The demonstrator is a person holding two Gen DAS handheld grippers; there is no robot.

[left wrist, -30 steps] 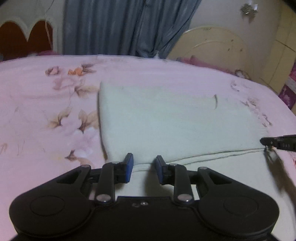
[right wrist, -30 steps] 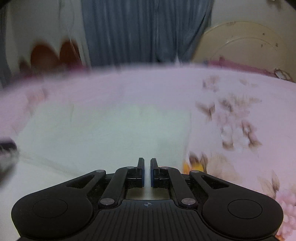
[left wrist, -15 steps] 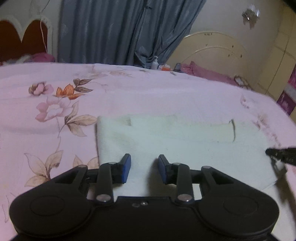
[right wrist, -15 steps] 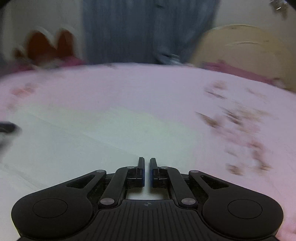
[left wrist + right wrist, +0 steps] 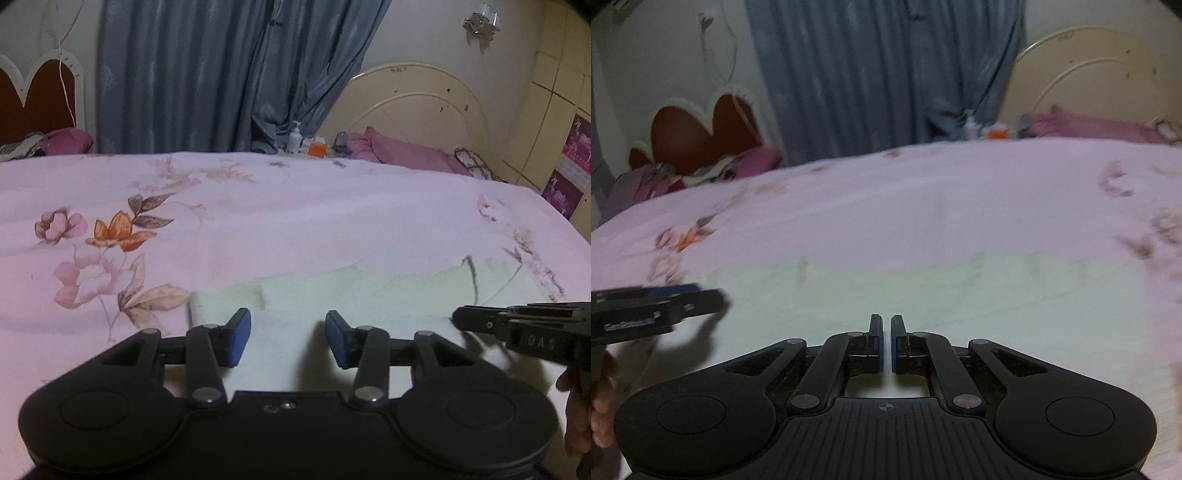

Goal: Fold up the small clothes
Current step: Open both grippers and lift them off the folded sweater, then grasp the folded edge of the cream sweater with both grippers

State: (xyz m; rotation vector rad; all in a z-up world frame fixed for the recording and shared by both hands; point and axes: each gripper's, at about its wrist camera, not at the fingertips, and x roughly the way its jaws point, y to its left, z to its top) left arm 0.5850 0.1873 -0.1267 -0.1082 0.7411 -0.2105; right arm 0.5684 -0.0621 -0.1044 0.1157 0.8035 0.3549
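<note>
A: Which step is judged to be in hand?

B: A fold along the length seems to be done already: the cloth [image 5: 369, 291] is seen lying flat on the bed [image 5: 295, 206] as a long, pale band, doubled, with an upper layer ending short of the left end. No cloth is held now. The left hand-held gripper [image 5: 288, 338] is held over the near edge with its jaws spread wide and nothing between them. The right hand-held gripper [image 5: 886, 341] is seen with its jaws drawn almost together, only a thin slit left, and nothing can be made out in that slit (the view is blurred, so a thin hem cannot be ruled out entirely).

A: Which way is the cloth laid?

B: Its long axis is run left to right across both views, parallel to the near side of the bed. A dark mark, perhaps a loop or tag [image 5: 471, 273], is shown near the right end.

A: What is called for next?

B: Probably a crosswise fold. One short end would have to be pinched through both layers, lifted, and carried over to the other end, with the edges kept matched (the soft bed gives little support, so layers could be dragged apart).
</note>
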